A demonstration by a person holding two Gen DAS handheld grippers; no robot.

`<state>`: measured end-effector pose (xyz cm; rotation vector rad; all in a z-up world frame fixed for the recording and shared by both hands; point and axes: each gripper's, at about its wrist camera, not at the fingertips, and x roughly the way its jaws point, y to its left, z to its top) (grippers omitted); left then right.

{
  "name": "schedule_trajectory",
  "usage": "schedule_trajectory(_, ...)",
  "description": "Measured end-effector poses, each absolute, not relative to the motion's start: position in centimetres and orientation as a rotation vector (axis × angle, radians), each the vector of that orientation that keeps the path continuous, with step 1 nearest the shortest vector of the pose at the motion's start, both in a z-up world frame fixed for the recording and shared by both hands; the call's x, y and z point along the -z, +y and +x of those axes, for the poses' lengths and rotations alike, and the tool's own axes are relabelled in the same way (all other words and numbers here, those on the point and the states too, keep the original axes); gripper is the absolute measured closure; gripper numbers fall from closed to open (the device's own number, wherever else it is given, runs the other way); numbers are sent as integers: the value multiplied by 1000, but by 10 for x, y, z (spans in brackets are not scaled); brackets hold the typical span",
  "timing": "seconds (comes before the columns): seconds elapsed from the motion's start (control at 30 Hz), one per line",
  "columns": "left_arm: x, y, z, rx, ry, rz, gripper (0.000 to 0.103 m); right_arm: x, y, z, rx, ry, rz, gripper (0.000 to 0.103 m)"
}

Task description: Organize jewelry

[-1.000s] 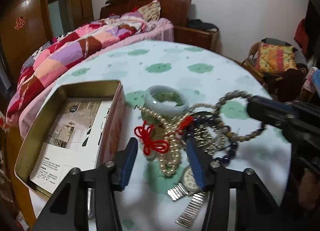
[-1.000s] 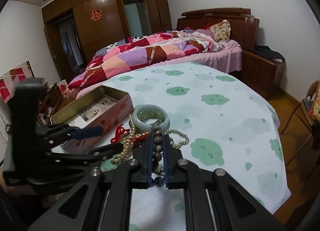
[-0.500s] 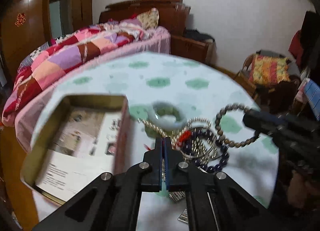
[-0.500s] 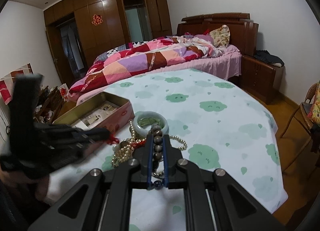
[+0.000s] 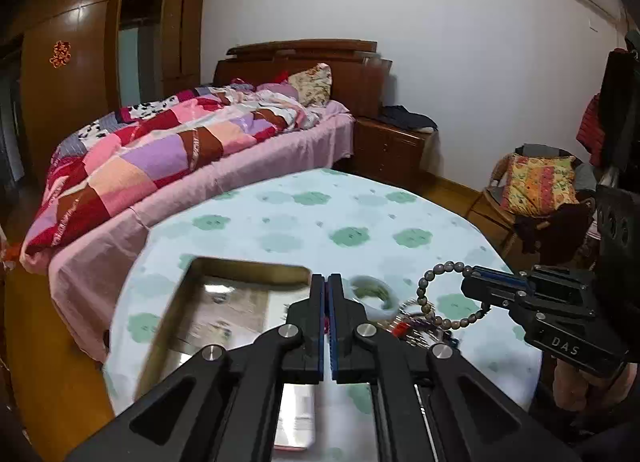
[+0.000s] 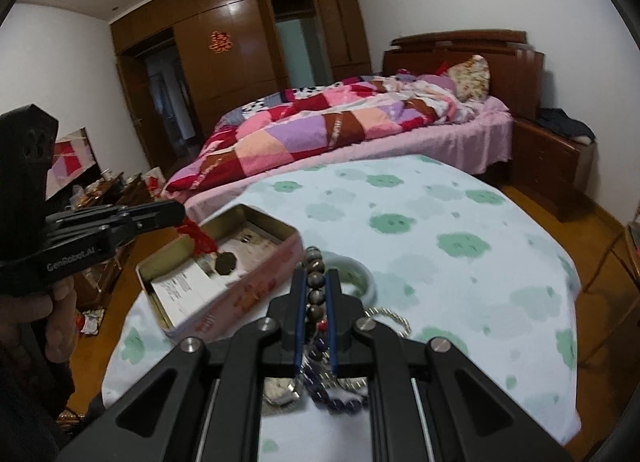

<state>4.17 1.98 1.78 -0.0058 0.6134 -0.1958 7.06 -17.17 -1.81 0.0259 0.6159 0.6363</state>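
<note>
Grippers: left (image 6: 178,217) clamps red knotted cord (image 6: 198,238) | right (image 6: 316,282) clamps round-bead bracelet (image 6: 314,278) | rectangular tin (image 6: 256,217)

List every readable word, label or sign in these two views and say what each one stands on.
"DAS" on the body of the right gripper, seen in the left wrist view.
"GenRobot.AI" on the body of the left gripper, seen in the right wrist view.
Red double-happiness sign on the wardrobe door.
Print on the paper inside the tin box: too small and blurred to read.
Red lettering on the tin's pink side: blurred, unreadable.
</note>
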Motion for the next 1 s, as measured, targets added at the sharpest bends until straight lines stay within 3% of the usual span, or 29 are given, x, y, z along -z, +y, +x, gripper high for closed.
schedule_trajectory(0.6, 8, 78, 114, 54, 681, 27, 103, 29, -60, 136, -773, 660, -127, 92)
schedule_trajectory(1.0, 34, 91, 139, 37, 749, 34, 103, 52, -37, 150, -751, 727, -186, 92)
